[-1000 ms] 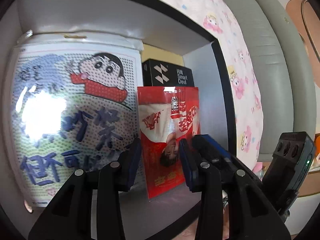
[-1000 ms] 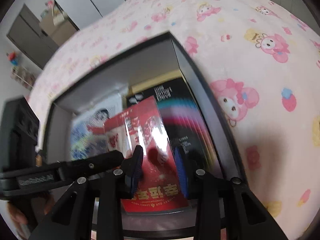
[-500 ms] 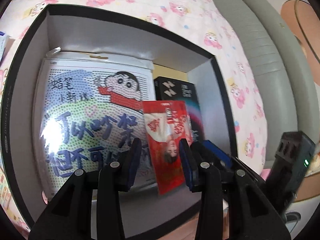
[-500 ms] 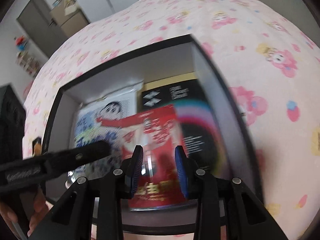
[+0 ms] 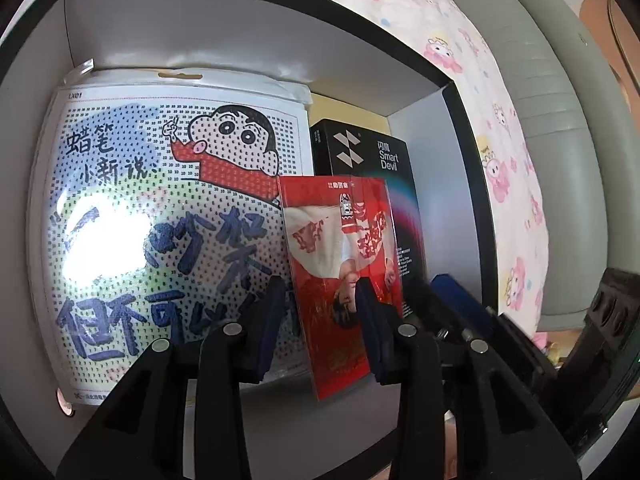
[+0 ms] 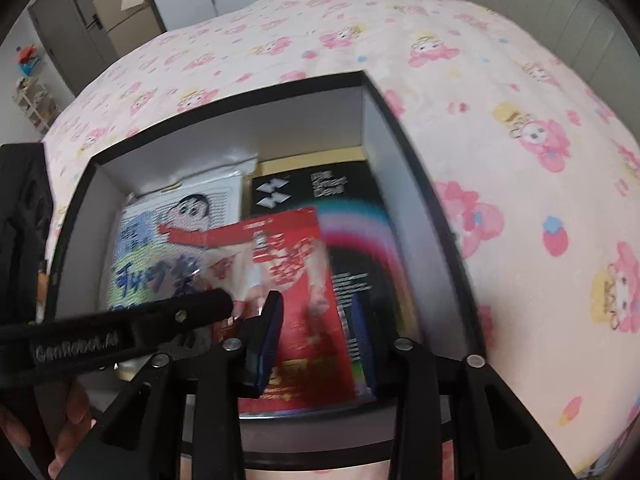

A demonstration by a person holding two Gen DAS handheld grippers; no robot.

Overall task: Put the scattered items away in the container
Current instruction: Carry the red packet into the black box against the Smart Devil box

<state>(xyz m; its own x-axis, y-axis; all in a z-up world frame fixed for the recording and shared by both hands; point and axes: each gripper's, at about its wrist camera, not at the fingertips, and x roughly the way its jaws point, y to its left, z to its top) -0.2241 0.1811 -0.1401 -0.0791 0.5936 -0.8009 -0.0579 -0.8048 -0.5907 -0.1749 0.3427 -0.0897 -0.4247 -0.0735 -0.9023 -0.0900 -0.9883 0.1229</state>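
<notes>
A black box with white inner walls [image 5: 248,28] [image 6: 304,128] lies on the bed. Inside it lie a cartoon bead-art pack [image 5: 160,216] [image 6: 168,240] on the left and a black "Smart Devil" box [image 5: 372,168] [image 6: 332,192] on the right. A red card in a clear sleeve [image 5: 340,264] [image 6: 304,280] rests over both, inside the box. My left gripper [image 5: 320,320] is open above the card's lower part. My right gripper [image 6: 316,328] is open over the same card; the view is blurred. The left gripper's finger [image 6: 132,332] crosses the right wrist view.
A pink cartoon-print bedsheet [image 6: 500,120] surrounds the box. A grey padded headboard [image 5: 560,92] runs along the right. A door and cartons [image 6: 120,12] stand at the far end of the room. The right gripper's body [image 5: 600,340] sits close at the left wrist view's right.
The card sits lower and flatter in the box than a second ago. The right gripper has pulled back, showing more of the box. The left gripper backed off, then came closer again.
</notes>
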